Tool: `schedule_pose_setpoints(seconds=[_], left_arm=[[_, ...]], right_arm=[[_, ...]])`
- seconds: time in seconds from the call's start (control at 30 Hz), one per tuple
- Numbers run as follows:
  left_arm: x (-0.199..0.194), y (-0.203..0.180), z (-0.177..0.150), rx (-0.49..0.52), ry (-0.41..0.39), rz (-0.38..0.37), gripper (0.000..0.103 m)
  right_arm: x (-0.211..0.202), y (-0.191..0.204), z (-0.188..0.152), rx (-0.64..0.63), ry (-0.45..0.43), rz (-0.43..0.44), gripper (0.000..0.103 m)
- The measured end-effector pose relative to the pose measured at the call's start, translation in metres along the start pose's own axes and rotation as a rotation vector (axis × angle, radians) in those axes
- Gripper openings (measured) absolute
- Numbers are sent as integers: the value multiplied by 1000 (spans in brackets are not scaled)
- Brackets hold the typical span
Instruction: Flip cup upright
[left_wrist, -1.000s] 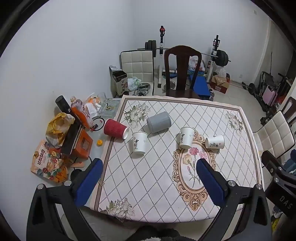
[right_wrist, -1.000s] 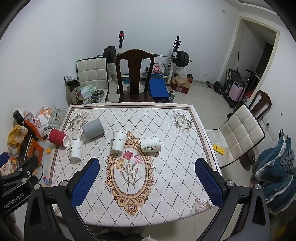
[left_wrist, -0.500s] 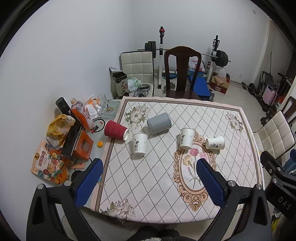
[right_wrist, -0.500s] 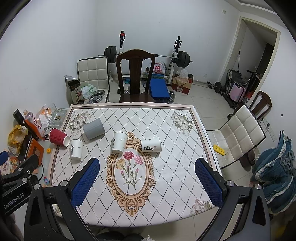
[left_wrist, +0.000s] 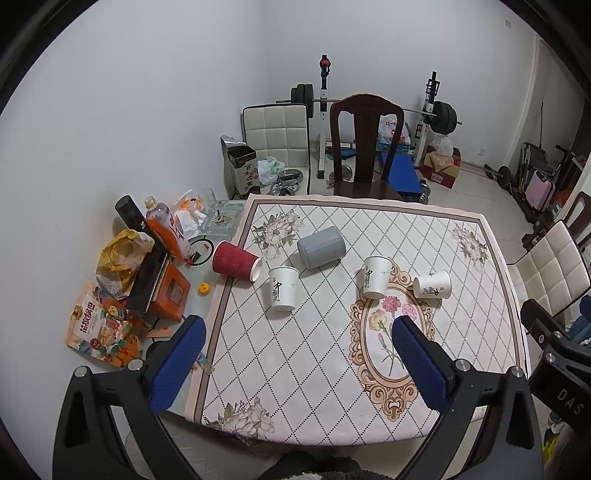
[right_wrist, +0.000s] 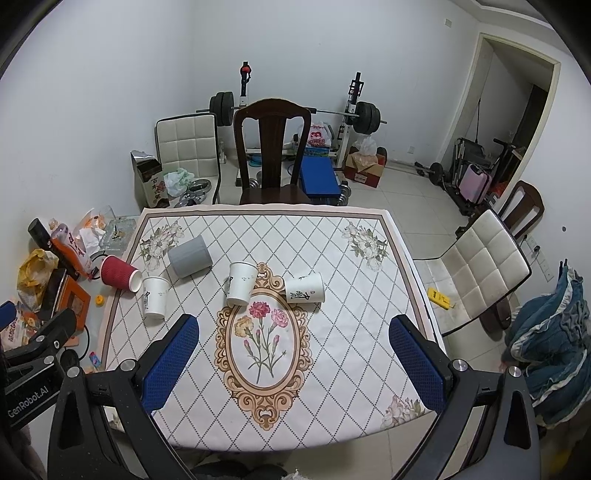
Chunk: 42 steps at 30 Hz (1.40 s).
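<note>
While both spread wide and empty, left gripper (left_wrist: 295, 350) and right gripper (right_wrist: 293, 347) well short of tipped white cup (right_wrist: 304, 292).

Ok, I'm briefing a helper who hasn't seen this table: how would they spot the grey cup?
Start at the patterned tablecloth and find its far-left flower motif. The grey cup lies on its side just right of it, behind the white paper cups. It is the only plain grey one, squat and unprinted.

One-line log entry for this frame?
phase: pre-approach | left tongs: open, empty | right tongs: open, empty | cups: five, none gripped | table
</note>
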<state>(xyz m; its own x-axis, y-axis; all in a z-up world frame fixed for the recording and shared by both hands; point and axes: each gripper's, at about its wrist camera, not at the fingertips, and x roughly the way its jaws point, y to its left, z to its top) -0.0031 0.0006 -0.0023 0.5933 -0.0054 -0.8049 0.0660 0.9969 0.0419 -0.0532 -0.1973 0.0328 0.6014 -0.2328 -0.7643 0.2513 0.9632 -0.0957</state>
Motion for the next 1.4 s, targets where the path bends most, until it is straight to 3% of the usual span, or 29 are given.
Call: schedule_pose_setpoints(seconds=[1.4], left_arm=[[-7, 5, 7, -5, -7, -1, 103]], right_arm=[[-10, 5, 15, 0, 3, 16, 103]])
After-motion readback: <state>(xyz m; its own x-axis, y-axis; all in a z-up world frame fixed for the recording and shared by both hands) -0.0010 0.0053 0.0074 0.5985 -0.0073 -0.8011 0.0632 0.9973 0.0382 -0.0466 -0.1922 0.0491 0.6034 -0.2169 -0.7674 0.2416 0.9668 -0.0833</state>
